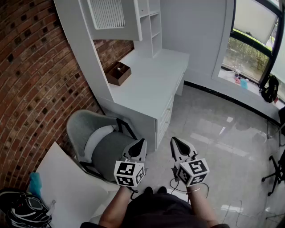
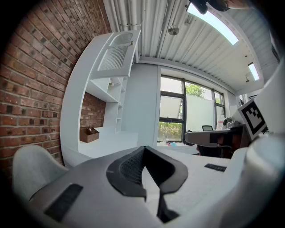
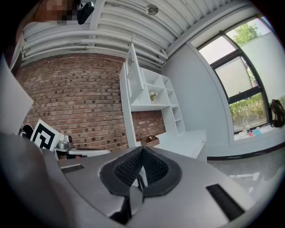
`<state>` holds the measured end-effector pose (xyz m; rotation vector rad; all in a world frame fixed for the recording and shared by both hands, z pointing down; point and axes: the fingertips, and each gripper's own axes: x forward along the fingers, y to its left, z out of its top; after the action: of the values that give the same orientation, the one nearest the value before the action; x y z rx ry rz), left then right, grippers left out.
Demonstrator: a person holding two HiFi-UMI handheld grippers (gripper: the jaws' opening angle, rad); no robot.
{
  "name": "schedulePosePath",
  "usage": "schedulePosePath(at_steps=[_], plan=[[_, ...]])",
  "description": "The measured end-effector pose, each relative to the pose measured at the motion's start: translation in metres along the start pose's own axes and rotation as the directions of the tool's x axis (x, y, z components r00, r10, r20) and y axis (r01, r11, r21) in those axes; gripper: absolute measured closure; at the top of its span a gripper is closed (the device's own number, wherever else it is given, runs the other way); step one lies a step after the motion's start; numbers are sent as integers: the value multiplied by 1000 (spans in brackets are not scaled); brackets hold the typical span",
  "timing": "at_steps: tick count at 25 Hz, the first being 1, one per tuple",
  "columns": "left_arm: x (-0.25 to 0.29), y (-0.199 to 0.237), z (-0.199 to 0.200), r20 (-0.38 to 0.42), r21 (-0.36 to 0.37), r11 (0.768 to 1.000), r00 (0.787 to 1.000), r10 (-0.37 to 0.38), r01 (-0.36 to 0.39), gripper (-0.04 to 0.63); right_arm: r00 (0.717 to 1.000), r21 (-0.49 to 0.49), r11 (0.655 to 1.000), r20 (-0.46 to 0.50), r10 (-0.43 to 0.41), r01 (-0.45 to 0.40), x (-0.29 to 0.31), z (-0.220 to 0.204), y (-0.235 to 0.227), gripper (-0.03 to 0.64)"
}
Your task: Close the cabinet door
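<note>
The white cabinet door (image 1: 107, 13), with a slatted panel, stands swung out from the upper cabinet above the white desk (image 1: 151, 80). It also shows in the left gripper view as the slatted cabinet door (image 2: 115, 58), and nearly edge-on in the right gripper view as the cabinet door (image 3: 133, 75). Both grippers hang low and far short of it, side by side over the floor before the desk. My left gripper (image 1: 141, 142) (image 2: 143, 149) is shut with nothing in it. My right gripper (image 1: 174, 140) (image 3: 142, 149) is shut and empty too.
A grey chair (image 1: 98, 142) stands just left of the grippers against the desk front. A brown open box (image 1: 118, 73) sits on the desk by the brick wall (image 1: 31, 67). Open shelves (image 1: 153, 26) rise at the desk's back. Windows (image 1: 249, 40) line the right.
</note>
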<state>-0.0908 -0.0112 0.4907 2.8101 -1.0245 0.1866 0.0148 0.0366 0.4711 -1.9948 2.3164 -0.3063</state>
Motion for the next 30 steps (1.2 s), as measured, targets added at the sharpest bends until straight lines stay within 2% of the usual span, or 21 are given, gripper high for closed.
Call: schedulePosePath(at_steps=[7, 12, 20, 26, 30], plan=[[-2, -2, 1, 2, -13, 1000, 1000, 12, -12, 586, 1000, 20, 1000, -13, 15, -14, -3, -7, 0, 617], [-3, -1, -1, -3, -15, 999, 999, 32, -32, 586, 997, 38, 998, -42, 58, -56, -4, -17, 1, 617], [3, -1, 15, 31, 2, 998, 997, 69, -69, 586, 995, 52, 994, -26, 101, -99, -2, -9, -4, 617], [11, 12, 66, 116, 77, 991, 988, 104, -113, 586, 989, -2, 989, 23, 147, -147, 7, 29, -6, 617], [11, 22, 117, 215, 129, 978, 968, 131, -162, 586, 984, -77, 986, 91, 156, -149, 15, 77, -10, 617]])
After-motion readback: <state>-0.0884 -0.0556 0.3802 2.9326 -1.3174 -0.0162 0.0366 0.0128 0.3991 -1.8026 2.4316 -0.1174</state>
